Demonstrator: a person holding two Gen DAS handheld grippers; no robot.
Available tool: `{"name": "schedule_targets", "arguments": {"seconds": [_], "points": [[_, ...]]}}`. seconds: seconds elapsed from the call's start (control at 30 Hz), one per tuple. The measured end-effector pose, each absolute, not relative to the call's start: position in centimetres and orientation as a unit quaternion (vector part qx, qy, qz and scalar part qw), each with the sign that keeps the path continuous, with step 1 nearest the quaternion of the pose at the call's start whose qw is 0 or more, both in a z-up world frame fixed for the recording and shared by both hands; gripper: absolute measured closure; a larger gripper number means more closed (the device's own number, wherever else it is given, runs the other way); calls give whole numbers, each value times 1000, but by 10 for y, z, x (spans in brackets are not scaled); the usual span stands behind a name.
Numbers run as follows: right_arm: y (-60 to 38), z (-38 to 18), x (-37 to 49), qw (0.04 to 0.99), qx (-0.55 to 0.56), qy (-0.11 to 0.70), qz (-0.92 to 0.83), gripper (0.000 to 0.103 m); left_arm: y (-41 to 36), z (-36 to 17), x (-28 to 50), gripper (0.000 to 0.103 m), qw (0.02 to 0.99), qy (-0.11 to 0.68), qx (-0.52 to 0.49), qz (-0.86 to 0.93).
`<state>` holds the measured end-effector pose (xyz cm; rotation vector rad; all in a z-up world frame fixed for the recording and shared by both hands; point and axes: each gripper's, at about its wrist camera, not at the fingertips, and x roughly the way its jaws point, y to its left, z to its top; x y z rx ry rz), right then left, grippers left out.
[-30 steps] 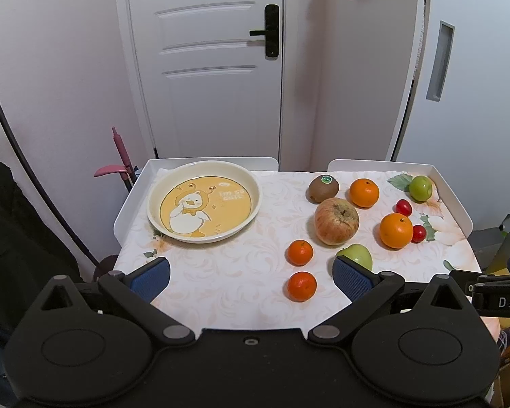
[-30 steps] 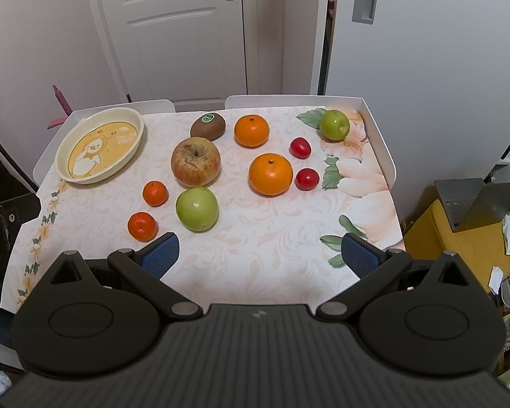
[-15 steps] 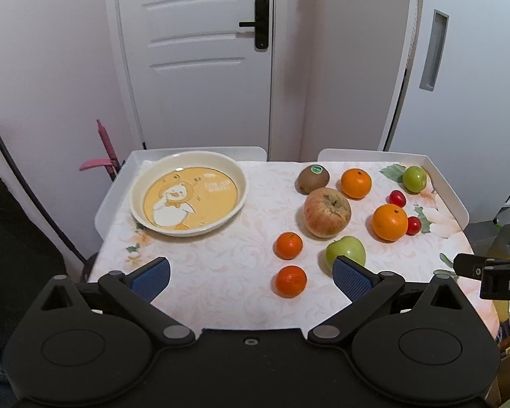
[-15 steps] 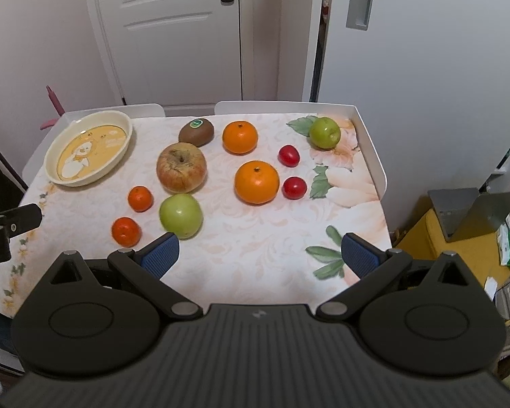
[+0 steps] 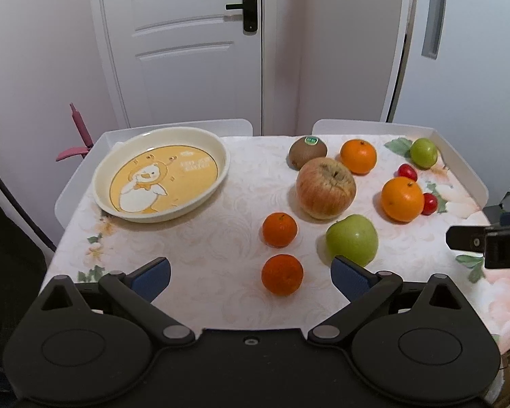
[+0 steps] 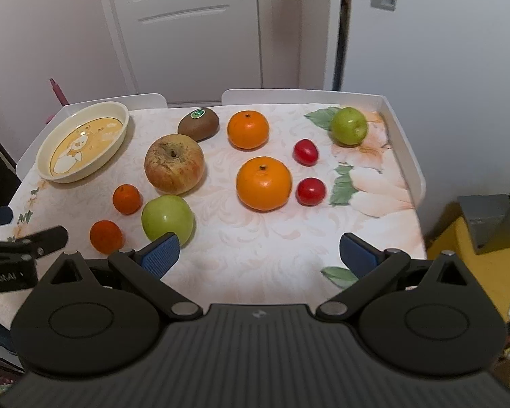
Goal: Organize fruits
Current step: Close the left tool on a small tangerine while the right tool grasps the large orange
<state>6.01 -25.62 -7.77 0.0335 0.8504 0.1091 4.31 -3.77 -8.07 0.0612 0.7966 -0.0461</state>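
Left wrist view: the duck-printed dish (image 5: 217, 183) sits empty, presumably as the collecting point. Right of the dish, loose on the cloth: russet apple (image 5: 325, 187), green apple (image 5: 352, 239), tangerine (image 5: 282, 274). Left gripper (image 5: 251, 273) and right gripper (image 6: 260, 253) both spread wide, carrying nothing.

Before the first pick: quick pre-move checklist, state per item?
1. Left gripper open, holding nothing: ok.
2. Right gripper open, holding nothing: ok.
3. Plate holds no fruit, ready to receive: ok.
4. Nearest small orange ahead between the left fingers, free of neighbours: ok.
5. Green apple sits close by the left gripper's right finger; clearance: cannot tell.
6. Fruit all resting on the table, none at the edge: ok.
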Motion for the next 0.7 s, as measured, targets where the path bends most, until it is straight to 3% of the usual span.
{"name": "schedule_targets", "arguments": {"seconds": [0.23,0.63,0.7], "points": [[-255,-109,84,912,14,404,73,0,-43,-114,58,9,919,392,34,-16],[-259,-138,113,917,12,390,85,0,-63,-146,74,30,916,398,40,-21],[-260,-140,117,919,9,385,85,3,-66,-149,76,37,915,400,40,-21]]}}
